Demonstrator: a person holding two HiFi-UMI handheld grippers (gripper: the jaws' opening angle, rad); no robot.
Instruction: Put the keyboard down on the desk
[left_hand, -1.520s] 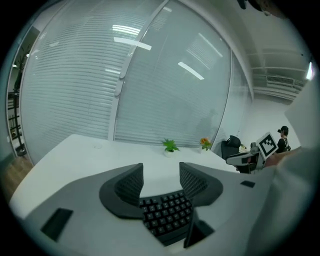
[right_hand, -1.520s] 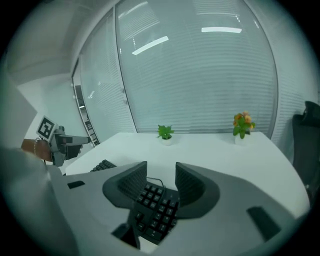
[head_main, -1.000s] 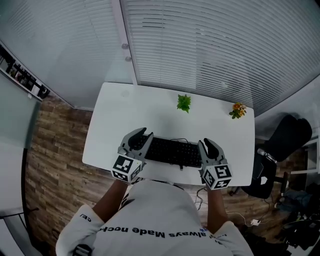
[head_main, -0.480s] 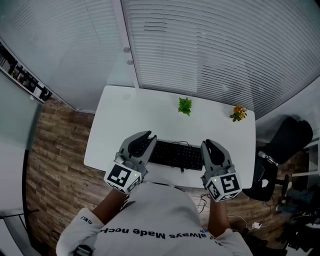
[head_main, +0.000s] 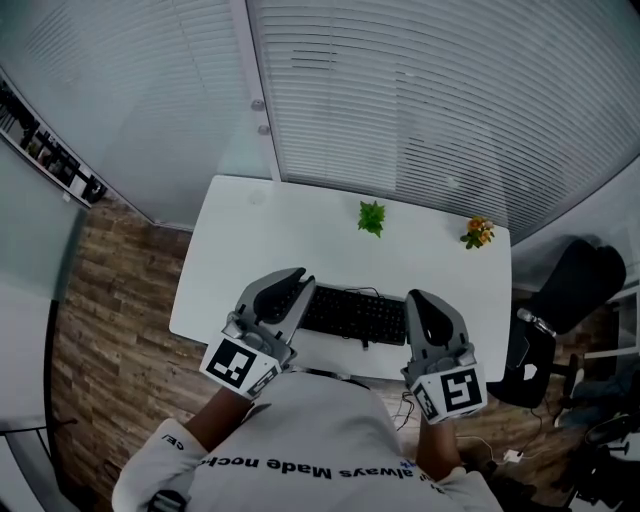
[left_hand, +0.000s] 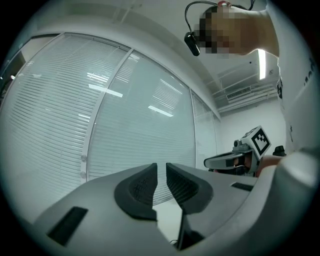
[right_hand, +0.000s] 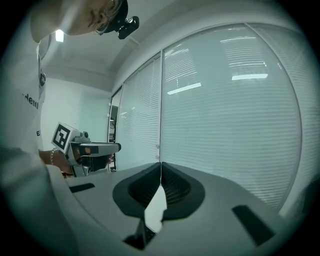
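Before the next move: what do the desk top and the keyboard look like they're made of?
Desk: probably laminate or painted board. The surface is smooth, even white with no visible grain and no strong glare.
Keyboard: likely moulded plastic. It is matte black with rows of small separate keys, though the view is too small to show texture.

Cool, dim, even lighting; ceiling-light glare on glass; strong fisheye edge distortion
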